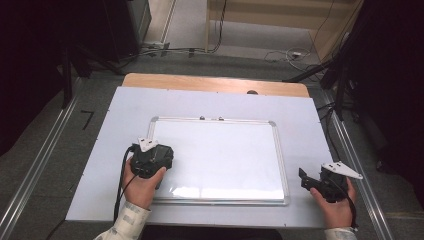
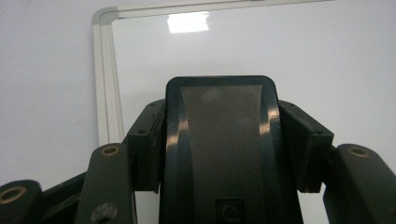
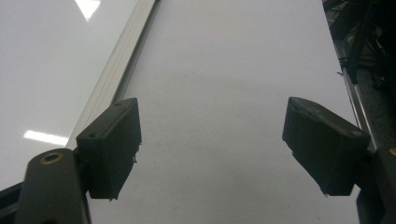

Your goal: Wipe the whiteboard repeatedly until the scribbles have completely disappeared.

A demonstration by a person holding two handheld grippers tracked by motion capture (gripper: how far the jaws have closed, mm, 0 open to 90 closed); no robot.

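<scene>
A black whiteboard eraser (image 2: 219, 154) is held between the jaws of the left hand-held gripper (image 2: 219, 140), over the near-left part of the whiteboard (image 1: 220, 155). It is gripped across its narrow width, the pads (image 2: 306, 149) being pressed against its two long sides. A rigid, glossy plastic shell with a matte centre panel is seen, so the eraser is judged light and stiff, little likely to deform, though the smooth sides may let it slip if the pinch is slackened. A hold at mid-length, as is seen here, is judged the steadiest one for keeping it flat to the board.

The whiteboard is laid flat on a pale sheet (image 1: 110, 130) covering the desk (image 1: 215, 82); its surface is shiny and looks blank, and its aluminium frame (image 2: 105, 84) is seen at the corner.

The right hand-held gripper (image 3: 212, 149) is held with jaws spread and nothing between them, just off the board's right edge, above the pale sheet.
</scene>
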